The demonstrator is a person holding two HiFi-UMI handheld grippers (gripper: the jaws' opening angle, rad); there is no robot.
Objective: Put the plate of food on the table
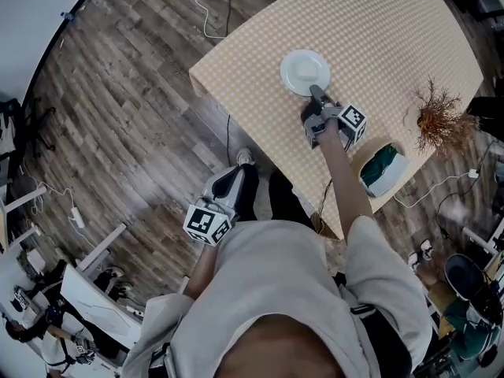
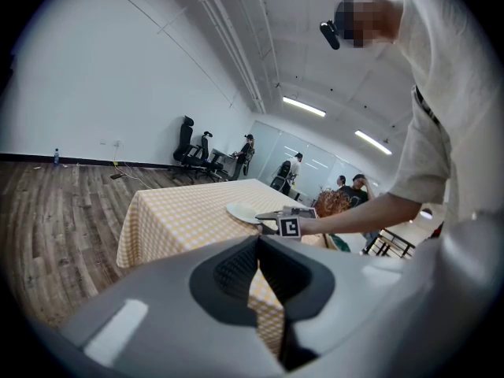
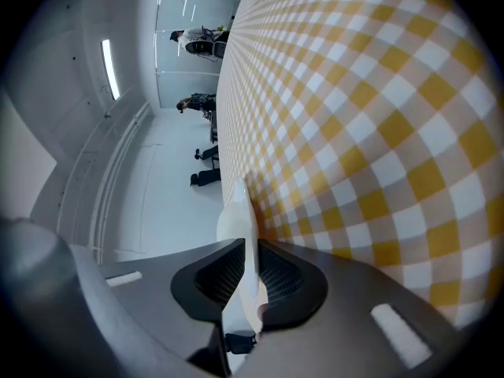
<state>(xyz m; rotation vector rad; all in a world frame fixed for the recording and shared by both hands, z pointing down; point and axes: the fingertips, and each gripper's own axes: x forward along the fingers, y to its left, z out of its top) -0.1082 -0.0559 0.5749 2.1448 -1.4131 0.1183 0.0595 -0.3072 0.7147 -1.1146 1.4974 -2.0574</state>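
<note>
In the head view, the plate (image 1: 305,72) is seen lying flat on the checked desk (image 1: 394,38), toward the desk's left side and well in from its edges, so the placing is judged all but done. What is left is for the right tongs (image 1: 316,93) to be drawn clear of the rim. The plate looks plain white from above, and no food can be made out on it. A dried plant (image 1: 439,120) lies at the desk's right side. A green-and-white thing (image 1: 383,170) sits at the desk's near edge, and what it holds cannot be told. The left tongs (image 1: 234,178) are held low, off the desk's near edge, over the wooden floor (image 1: 134,116).

In the left gripper view, the left tongs are seen closed on nothing, with the tips together. Beyond them, the plate is seen resting on the desk with the right tongs at its near rim.

In the right gripper view, the plate's rim is seen edge-on between the right tongs. The pads appear to stand just off it and not to press, so the tongs are judged slightly open, with the rim between them
</note>
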